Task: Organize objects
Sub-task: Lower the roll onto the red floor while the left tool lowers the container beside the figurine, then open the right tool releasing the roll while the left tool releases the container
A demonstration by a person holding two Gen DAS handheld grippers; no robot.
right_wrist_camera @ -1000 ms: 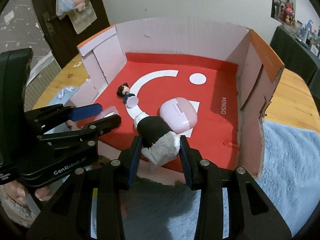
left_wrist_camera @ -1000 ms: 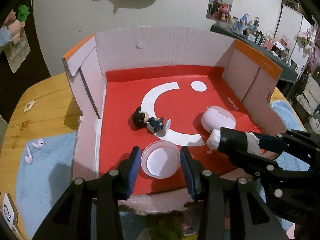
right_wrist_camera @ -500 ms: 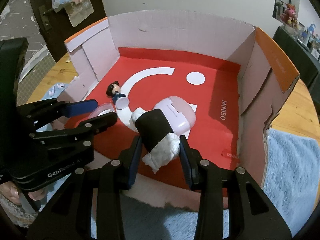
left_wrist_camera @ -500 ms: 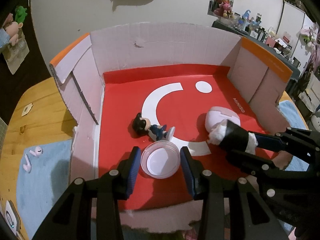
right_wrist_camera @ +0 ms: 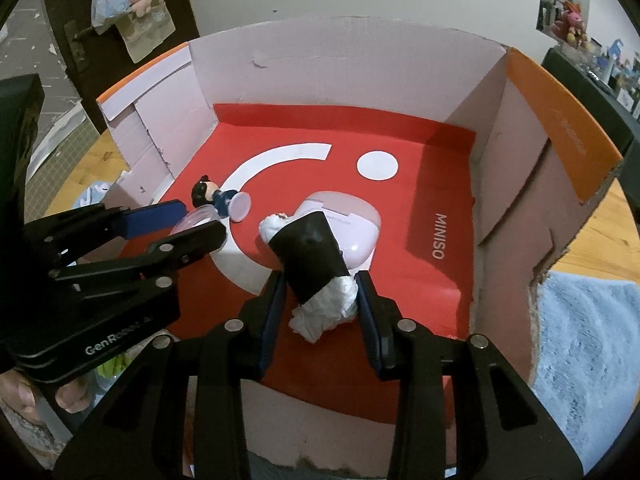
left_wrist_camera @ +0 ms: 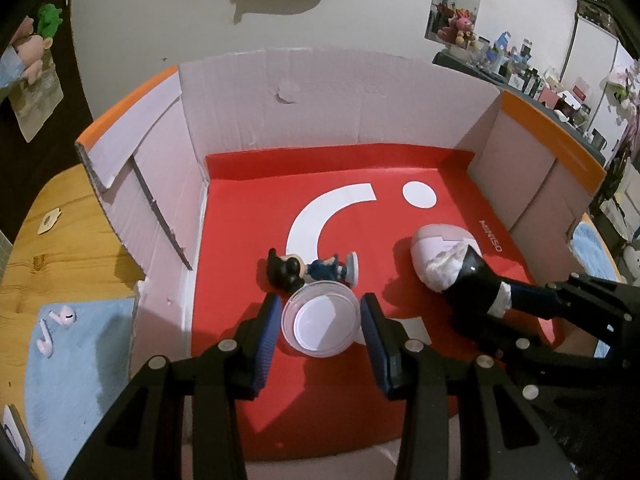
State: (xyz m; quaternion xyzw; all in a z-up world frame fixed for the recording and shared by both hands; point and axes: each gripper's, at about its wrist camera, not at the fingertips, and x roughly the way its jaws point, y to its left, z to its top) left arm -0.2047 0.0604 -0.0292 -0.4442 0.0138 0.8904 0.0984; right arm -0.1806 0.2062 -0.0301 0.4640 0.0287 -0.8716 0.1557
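My left gripper (left_wrist_camera: 319,322) is shut on a clear round plastic lid (left_wrist_camera: 320,319) and holds it just above the red floor of the open cardboard box (left_wrist_camera: 340,112). A small dark-haired figurine (left_wrist_camera: 308,268) lies on its side just beyond the lid. My right gripper (right_wrist_camera: 320,304) is shut on a black-wrapped white paper roll (right_wrist_camera: 316,264), low inside the box, its tip over a pink oval case (right_wrist_camera: 352,232). The roll (left_wrist_camera: 468,276) and case (left_wrist_camera: 436,244) also show in the left wrist view.
The box has tall pale walls with orange-topped side flaps (right_wrist_camera: 568,120) and a low torn front edge. It stands on a wooden table (left_wrist_camera: 52,240) with a blue mat (left_wrist_camera: 72,360) holding white earbuds (left_wrist_camera: 60,320). A blue mat (right_wrist_camera: 588,352) lies right of the box.
Both grippers have moved forward and down into the box with their loads. The lid now sits close to the figurine and the roll's tip reaches over the pink case.
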